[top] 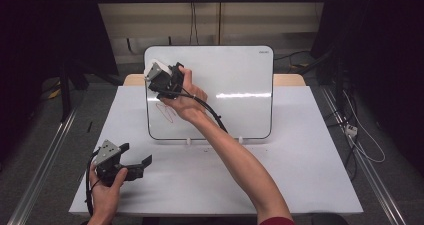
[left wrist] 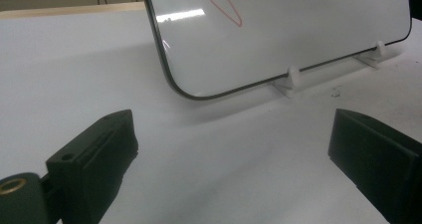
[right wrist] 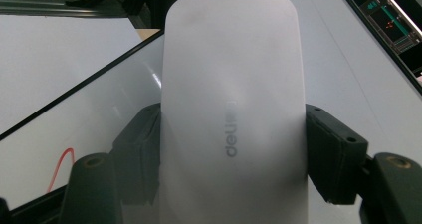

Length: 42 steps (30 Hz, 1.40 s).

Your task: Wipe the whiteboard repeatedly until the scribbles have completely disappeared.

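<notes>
Here the right gripper (right wrist: 231,149) clamps a smooth, rounded white plastic eraser (right wrist: 231,109) against the glossy whiteboard's (top: 235,85) upper-left corner; the left gripper (left wrist: 234,154) rests agape near the matte white table's (top: 300,175) front-left corner.

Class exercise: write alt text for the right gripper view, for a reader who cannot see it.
A white eraser is clamped between the two black jaws of the right gripper and held against a whiteboard. A red scribble shows on the board at the lower left.
</notes>
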Motion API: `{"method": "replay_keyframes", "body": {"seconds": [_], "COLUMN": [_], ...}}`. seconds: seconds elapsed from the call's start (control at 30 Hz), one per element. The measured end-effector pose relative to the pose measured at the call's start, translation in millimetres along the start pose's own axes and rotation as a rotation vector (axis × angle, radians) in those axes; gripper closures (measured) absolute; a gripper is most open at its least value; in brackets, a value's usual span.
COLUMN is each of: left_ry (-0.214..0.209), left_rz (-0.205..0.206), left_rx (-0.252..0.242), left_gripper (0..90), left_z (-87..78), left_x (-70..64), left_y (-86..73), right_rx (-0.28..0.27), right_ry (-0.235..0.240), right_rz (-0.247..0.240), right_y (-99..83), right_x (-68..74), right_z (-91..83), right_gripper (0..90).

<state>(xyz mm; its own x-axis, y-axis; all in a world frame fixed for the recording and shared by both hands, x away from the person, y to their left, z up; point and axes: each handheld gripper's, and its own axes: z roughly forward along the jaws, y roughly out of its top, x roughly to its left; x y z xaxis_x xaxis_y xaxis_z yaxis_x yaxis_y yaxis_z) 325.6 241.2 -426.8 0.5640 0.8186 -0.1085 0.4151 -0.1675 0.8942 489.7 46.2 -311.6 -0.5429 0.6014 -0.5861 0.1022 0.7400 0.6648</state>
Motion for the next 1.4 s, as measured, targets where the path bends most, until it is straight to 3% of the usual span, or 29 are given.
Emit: {"method": "replay_keyframes", "body": {"seconds": [0.33,0.47,0.57,0.67,0.77,1.2,1.4], "left_ry": [0.001,0.002,0.001,0.002,0.003,0.006,0.005], "left_rz": [0.001,0.003,0.004,0.004,0.002,0.004,0.007], "left_rx": [0.004,0.005,0.005,0.005,0.005,0.009,0.011], "left_gripper": [4.8,4.8,4.7,4.8,4.8,4.8,4.8], "left_z": [0.7,0.9,1.0,1.0,1.1,2.0,2.4], "left_x": [-0.8,-0.9,-1.0,-1.2,-1.5,-2.3,-2.8], "left_y": [0.0,-0.1,0.0,-0.1,-0.1,-0.3,-0.3], "right_rx": [-0.009,-0.001,-0.006,-0.005,-0.007,-0.008,-0.005], "right_ry": [-0.002,0.015,0.019,0.031,0.037,0.063,0.076], "right_rz": [-0.013,-0.049,-0.044,-0.069,-0.052,-0.095,-0.136], "right_y": [-5.3,-9.2,-12.8,-15.7,-19.7,-39.7,-47.6], "right_x": [7.5,12.4,18.7,22.9,27.9,54.0,65.9], "right_z": [-1.0,-2.2,-2.6,-3.4,-4.6,-10.3,-12.4], "right_gripper": [31.4,31.4,31.4,31.4,31.4,31.4,31.4]}}
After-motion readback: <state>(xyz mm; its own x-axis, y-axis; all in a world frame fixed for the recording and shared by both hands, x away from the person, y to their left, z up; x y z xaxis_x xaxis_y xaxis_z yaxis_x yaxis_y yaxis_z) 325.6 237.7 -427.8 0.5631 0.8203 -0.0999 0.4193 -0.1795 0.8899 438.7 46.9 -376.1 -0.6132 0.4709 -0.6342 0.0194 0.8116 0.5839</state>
